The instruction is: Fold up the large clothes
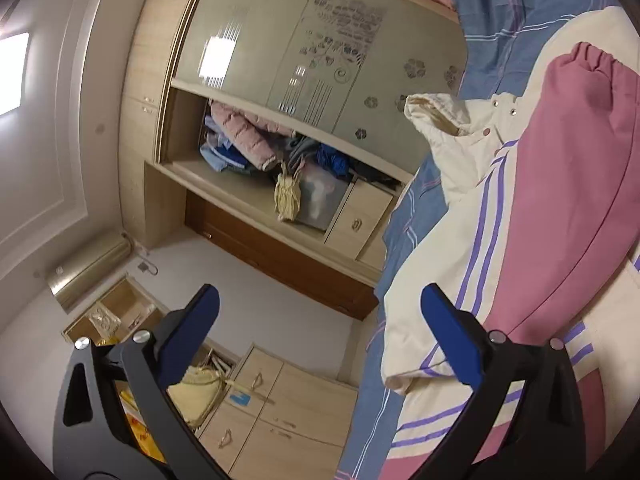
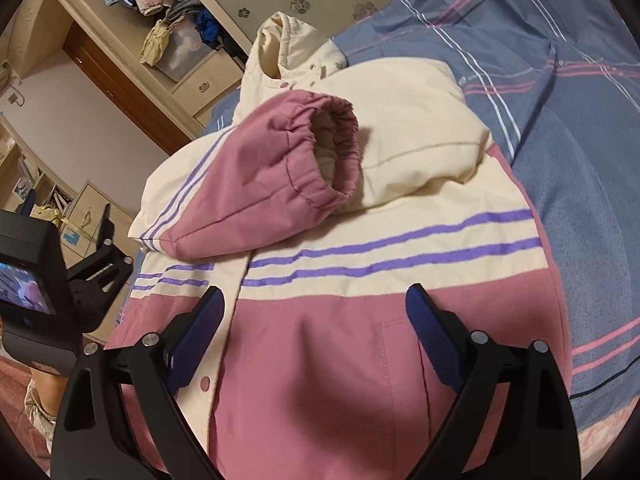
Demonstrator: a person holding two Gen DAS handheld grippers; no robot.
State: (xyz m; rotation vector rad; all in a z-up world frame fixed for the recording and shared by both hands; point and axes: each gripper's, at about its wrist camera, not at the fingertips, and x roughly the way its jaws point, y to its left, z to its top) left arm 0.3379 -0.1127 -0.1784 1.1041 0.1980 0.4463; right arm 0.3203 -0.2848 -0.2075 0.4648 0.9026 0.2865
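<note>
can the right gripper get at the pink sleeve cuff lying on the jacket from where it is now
Probably yes. The right gripper hangs open above the jacket's pink lower front, and the sleeve cuff lies folded on the chest straight ahead, with nothing over it. The left gripper sits off to the side.

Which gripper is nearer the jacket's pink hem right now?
Right. The right gripper hovers open directly over the jacket's pink hem; the left gripper sits off the bed's edge, beside the jacket.

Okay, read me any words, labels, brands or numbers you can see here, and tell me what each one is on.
None can be read.
Wardrobe door: etched floral pattern with script-like lines, too blurred to read.
Blue sticker on a cabinet: too small to read.
Jacket: only stripes, no lettering visible.
</note>
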